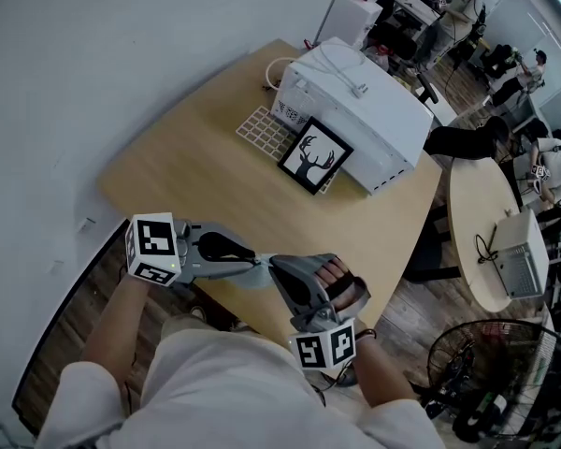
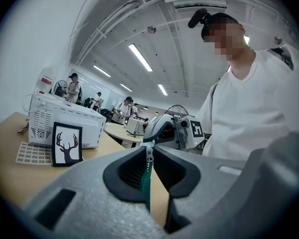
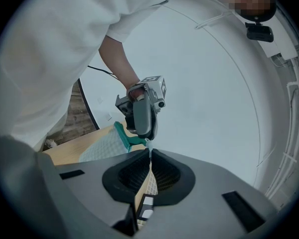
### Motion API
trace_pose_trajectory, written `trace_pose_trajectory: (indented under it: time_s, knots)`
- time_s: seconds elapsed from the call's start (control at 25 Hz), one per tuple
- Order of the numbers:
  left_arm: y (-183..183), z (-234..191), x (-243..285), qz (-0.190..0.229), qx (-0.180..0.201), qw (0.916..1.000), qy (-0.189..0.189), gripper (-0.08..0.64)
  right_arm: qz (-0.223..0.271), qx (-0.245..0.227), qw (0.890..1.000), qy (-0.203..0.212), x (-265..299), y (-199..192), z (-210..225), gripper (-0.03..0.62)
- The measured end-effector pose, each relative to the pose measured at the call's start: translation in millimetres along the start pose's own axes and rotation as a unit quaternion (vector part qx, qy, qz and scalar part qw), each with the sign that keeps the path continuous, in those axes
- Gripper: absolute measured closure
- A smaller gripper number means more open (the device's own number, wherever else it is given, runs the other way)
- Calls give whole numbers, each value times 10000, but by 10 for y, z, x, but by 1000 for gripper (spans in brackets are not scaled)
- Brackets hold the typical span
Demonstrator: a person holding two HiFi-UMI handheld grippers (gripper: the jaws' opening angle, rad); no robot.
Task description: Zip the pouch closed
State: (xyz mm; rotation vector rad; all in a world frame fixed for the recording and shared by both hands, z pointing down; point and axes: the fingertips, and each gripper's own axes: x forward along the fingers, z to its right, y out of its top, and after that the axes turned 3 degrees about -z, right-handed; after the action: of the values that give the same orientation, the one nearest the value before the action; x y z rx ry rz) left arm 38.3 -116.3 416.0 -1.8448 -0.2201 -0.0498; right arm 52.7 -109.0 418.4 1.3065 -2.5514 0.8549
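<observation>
The pouch [image 3: 107,147] is white mesh with a green zip edge, and it hangs over the table's near edge between my two grippers. In the left gripper view my left gripper [image 2: 149,149] is shut on the green zip tape [image 2: 146,184], with the silver slider [image 2: 149,155] at its tips. The right gripper [image 2: 165,129] meets it tip to tip. In the right gripper view my right gripper [image 3: 150,152] is shut on the small pale zip pull, mesh hangs below its jaws, and the left gripper [image 3: 141,114] faces it. In the head view both grippers [image 1: 254,262] [image 1: 279,271] hide the pouch.
On the wooden table [image 1: 196,176] stand a white appliance [image 1: 355,110], a framed deer picture [image 1: 315,155] and a white grid mat [image 1: 265,131], all well beyond the grippers. A round table [image 1: 486,223] and a floor fan [image 1: 505,382] are to the right.
</observation>
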Motion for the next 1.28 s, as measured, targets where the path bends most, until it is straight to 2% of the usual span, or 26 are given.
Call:
trace_pose_trajectory:
  time_s: [0.36, 0.52, 0.64, 0.76, 1.28]
  knots:
    - [-137, 12, -10, -728, 49, 9973, -28, 512, 45, -113, 9996, 267, 28, 1, -110, 578]
    - [-115, -10, 46, -607, 175, 9980, 46, 512, 110, 356, 9992, 129, 1, -30, 19, 578]
    - [-34, -36, 69, -292, 303, 9991, 112, 514, 119, 732, 9972, -56, -39, -65, 178, 580]
    - [-3, -37, 84, -141, 288, 9994, 131, 514, 104, 753, 9971, -87, -70, -84, 201, 580]
    - [-73, -33, -21, -251, 286, 9989, 285, 514, 1, 1141, 9927, -386, -201, -204, 357, 580]
